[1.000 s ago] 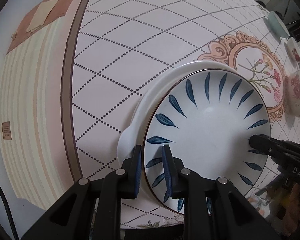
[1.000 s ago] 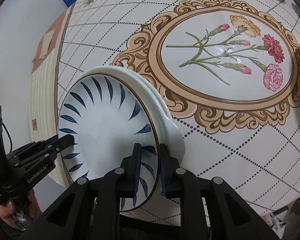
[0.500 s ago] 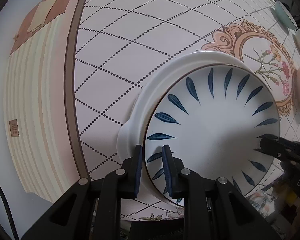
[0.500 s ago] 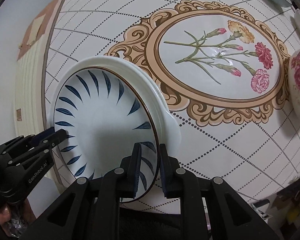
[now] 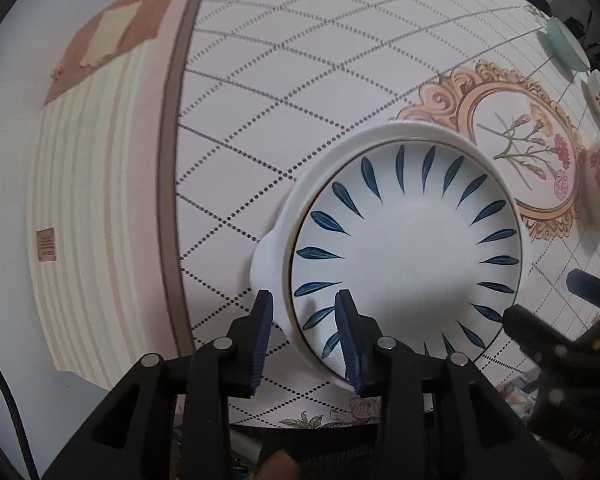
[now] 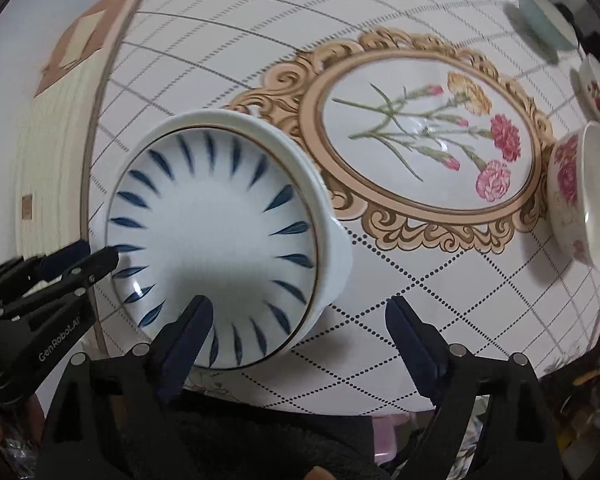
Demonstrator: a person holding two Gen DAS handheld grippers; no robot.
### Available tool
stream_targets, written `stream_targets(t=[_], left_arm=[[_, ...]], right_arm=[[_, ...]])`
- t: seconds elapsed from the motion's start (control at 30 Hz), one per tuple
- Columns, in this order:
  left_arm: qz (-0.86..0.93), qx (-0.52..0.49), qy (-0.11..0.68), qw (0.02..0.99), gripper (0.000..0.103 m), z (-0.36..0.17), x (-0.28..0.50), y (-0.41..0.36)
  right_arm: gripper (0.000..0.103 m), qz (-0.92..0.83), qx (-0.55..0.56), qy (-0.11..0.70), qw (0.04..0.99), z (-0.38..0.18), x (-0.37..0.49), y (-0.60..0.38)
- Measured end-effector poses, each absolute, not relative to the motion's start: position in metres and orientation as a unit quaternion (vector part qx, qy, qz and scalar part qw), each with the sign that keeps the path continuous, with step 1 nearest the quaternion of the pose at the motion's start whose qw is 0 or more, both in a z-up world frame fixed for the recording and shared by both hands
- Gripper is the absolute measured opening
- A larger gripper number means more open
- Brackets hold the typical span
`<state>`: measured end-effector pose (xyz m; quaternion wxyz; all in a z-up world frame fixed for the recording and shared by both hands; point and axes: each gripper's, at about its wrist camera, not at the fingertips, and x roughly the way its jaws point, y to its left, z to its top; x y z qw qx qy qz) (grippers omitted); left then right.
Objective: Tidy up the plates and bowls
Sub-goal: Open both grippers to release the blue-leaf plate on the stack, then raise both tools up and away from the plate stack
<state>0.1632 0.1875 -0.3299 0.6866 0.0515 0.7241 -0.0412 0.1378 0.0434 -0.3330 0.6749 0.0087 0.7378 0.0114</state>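
A white plate with blue leaf marks (image 5: 408,256) lies nested in a larger plain white dish with small handles (image 5: 266,258) near the table's front edge; both also show in the right wrist view, the plate (image 6: 216,240) and the dish (image 6: 336,252). My left gripper (image 5: 304,336) is open, its fingers straddling the near left rim of the stack. My right gripper (image 6: 296,340) is wide open at the stack's near right rim, one finger over the plate; it also shows in the left wrist view (image 5: 540,316).
A rose-patterned bowl (image 6: 580,196) stands at the right, a smaller rose bowl (image 6: 596,88) and a pale green dish (image 6: 540,20) behind it. The tablecloth has a carnation medallion (image 6: 424,136). The table edge (image 5: 172,184) runs along the left.
Both grippers have opened and let go of the plate's rim. The blue-leaf plate now rests in the white dish. The right gripper has opened wide and drawn back a little.
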Motion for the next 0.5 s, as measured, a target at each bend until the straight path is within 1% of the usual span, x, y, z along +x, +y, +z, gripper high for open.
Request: stream_targets(t=[0.07, 0.1, 0.13, 0.2, 0.23, 0.5], left_arm=[[-0.040, 0.057, 0.711, 0.700, 0.044, -0.315, 0.155, 0.186], [-0.038, 0.058, 0.705, 0.706, 0.060, -0.309, 0.152, 0.187], [-0.037, 0.058, 0.695, 0.716, 0.080, -0.300, 0.150, 0.188], [-0.035, 0.061, 0.680, 0.730, 0.089, -0.290, 0.146, 0.189], [-0.036, 0.057, 0.673, 0.737, 0.092, -0.281, 0.143, 0.190], [-0.056, 0.032, 0.658, 0.751, 0.092, -0.236, 0.120, 0.205]], right_arm=[[0.103, 0.008, 0.001, 0.728, 0.685, -0.322, 0.134, 0.045], [0.103, 0.006, 0.000, 0.722, 0.692, -0.315, 0.132, 0.046], [0.103, 0.004, -0.001, 0.718, 0.696, -0.310, 0.129, 0.047], [0.103, -0.001, -0.004, 0.710, 0.704, -0.297, 0.125, 0.046], [0.103, -0.002, -0.003, 0.706, 0.709, -0.291, 0.122, 0.044], [0.103, -0.005, 0.018, 0.683, 0.730, -0.233, 0.089, 0.041]])
